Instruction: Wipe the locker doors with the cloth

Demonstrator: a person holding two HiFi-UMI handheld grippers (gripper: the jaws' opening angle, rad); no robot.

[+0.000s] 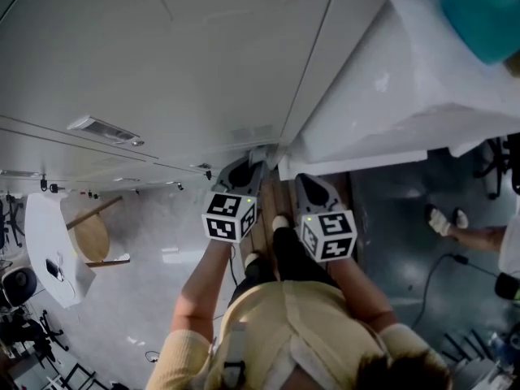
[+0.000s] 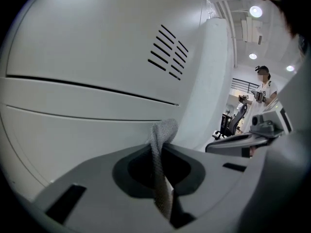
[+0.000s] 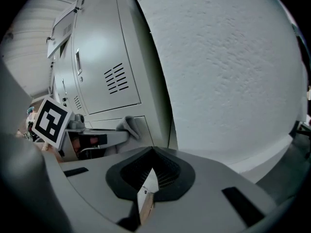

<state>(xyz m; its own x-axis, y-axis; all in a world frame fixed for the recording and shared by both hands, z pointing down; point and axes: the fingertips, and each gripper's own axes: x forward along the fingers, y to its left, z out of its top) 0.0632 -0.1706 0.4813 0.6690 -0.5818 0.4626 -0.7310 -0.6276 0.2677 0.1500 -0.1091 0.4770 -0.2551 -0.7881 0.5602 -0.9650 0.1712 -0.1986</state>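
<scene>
The pale grey locker doors (image 1: 162, 71) fill the upper left of the head view. My left gripper (image 1: 246, 169) points at their lower edge and is shut on a grey knit cloth (image 2: 162, 131). The cloth's tip pokes out of the jaws, close to a door with vent slots (image 2: 167, 52); whether it touches the door cannot be told. My right gripper (image 1: 309, 187) hangs just to the right, near the white wall, shut with nothing in it. In the right gripper view the cloth (image 3: 130, 126) and the left gripper's marker cube (image 3: 51, 120) show at the left, beside a vented door (image 3: 104, 76).
A white textured wall (image 3: 228, 72) stands right of the lockers. A round wooden stool (image 1: 88, 236) and a white table (image 1: 50, 250) stand on the floor at left. Another person's feet (image 1: 448, 219) and cables lie at right; a person (image 2: 263, 89) stands far off.
</scene>
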